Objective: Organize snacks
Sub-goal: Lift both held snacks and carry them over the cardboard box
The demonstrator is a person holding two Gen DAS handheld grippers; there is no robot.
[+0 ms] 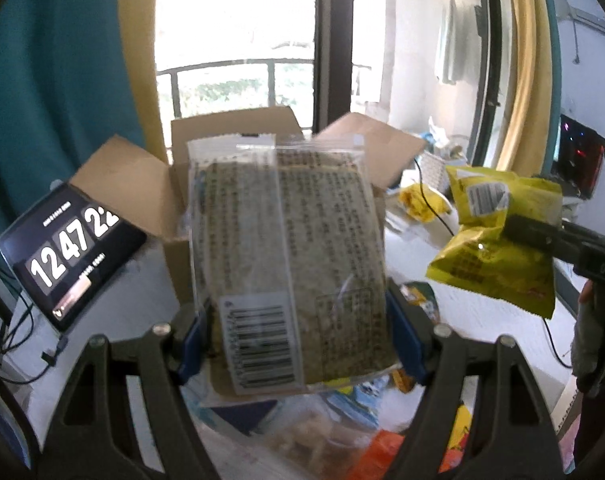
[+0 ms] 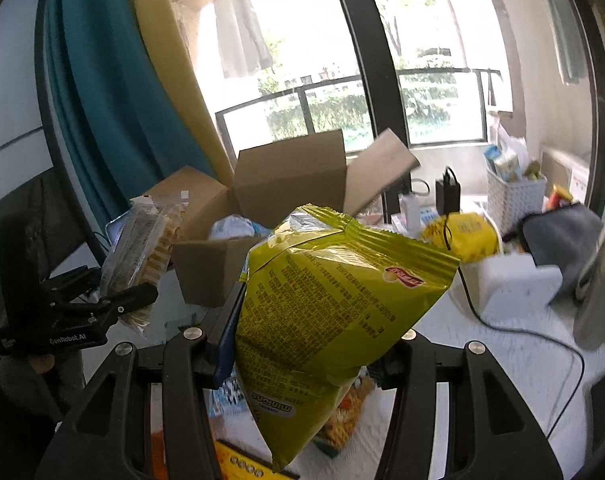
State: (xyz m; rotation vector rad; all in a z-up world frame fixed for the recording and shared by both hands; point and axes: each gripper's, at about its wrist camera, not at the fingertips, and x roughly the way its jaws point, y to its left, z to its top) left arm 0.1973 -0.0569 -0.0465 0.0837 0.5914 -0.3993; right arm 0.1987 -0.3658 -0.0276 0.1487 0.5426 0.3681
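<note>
My left gripper (image 1: 298, 344) is shut on a clear packet of flat crackers (image 1: 286, 256) with a barcode label, held upright in front of an open cardboard box (image 1: 226, 136). My right gripper (image 2: 306, 356) is shut on a yellow-green chip bag (image 2: 334, 304), held above the table. The chip bag also shows in the left wrist view (image 1: 498, 236), at the right. The cracker packet (image 2: 142, 248) and left gripper show at the left of the right wrist view. The box (image 2: 290, 176) stands behind both, flaps open, with a white wrapped item inside.
Loose snack packets (image 1: 342, 432) lie on the white table below the grippers. A tablet clock (image 1: 62, 248) stands left of the box. A white basket (image 2: 514, 196), a yellow packet (image 2: 462, 232), a white box (image 2: 514, 284), cables and a dark pouch (image 2: 558, 236) sit at the right.
</note>
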